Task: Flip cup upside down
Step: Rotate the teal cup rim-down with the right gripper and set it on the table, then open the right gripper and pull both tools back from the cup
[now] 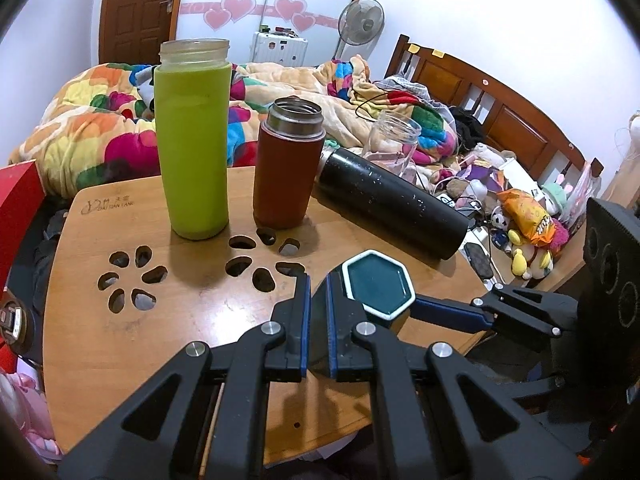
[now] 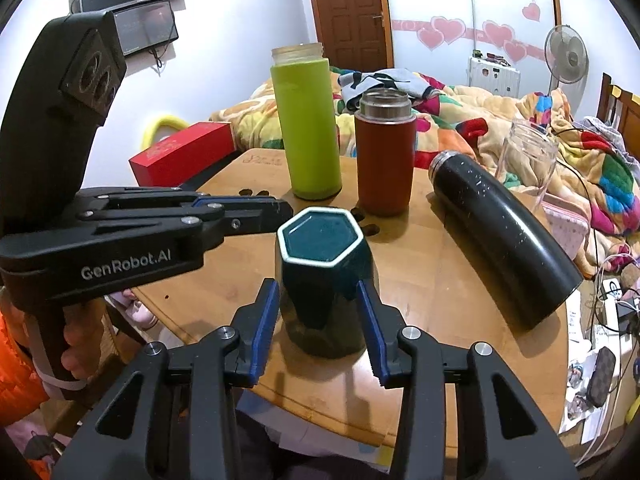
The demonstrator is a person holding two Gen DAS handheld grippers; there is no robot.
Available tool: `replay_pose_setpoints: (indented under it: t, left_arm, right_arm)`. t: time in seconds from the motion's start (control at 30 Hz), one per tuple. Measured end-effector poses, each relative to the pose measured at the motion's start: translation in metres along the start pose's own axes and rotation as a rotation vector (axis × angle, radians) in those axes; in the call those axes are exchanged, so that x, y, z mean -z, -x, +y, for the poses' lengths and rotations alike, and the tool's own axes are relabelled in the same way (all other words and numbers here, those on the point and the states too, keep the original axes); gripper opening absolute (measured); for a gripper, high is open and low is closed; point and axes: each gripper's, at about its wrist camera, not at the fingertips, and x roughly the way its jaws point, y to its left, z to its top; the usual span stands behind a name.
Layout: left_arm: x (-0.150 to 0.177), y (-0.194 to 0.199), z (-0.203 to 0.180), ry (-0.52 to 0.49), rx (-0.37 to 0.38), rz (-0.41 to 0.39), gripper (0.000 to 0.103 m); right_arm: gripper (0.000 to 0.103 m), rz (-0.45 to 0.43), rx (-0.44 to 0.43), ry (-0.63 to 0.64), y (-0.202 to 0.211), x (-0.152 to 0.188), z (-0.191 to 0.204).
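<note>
A dark teal hexagonal cup (image 2: 325, 280) with a white rim stands on the wooden table (image 2: 440, 280), its flat hexagonal face up. It also shows in the left wrist view (image 1: 378, 286). My right gripper (image 2: 318, 320) is open, its blue-padded fingers on either side of the cup with small gaps. My left gripper (image 1: 318, 308) is shut on the cup's near-left side; in the right wrist view it (image 2: 280, 210) reaches the cup from the left.
A tall green bottle (image 2: 306, 128), a red-brown flask (image 2: 384, 156) and a black flask (image 2: 504, 236) lying on its side sit behind the cup. A clear glass jar (image 2: 528, 156), a red box (image 2: 184, 156), a cluttered bed (image 2: 480, 120) and flower-shaped table cut-outs (image 1: 132, 280) are also here.
</note>
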Motion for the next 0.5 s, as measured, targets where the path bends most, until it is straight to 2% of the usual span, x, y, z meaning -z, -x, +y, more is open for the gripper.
replay_pose_setpoints:
  t: [0.2,0.3,0.47,0.5]
  left_arm:
    - [0.001,0.003,-0.002,0.008,-0.003,0.004,0.006]
    - [-0.001,0.012,-0.002,0.008,-0.044,-0.013,0.006]
    - [-0.014,0.051,-0.01,-0.019,-0.086,-0.091,0.007]
    - [-0.016,0.058,-0.011,-0.025,-0.09,-0.108,0.01]
  right_arm:
    - [0.037,0.018,-0.002,-0.002,0.003,0.003,0.0]
    - [0.037,0.012,0.012,-0.001,0.008,0.001,0.0]
    - [0.037,-0.039,0.04,-0.01,0.033,-0.012,-0.004]
    - [0.037,-0.054,0.043,-0.014,0.039,-0.016,-0.005]
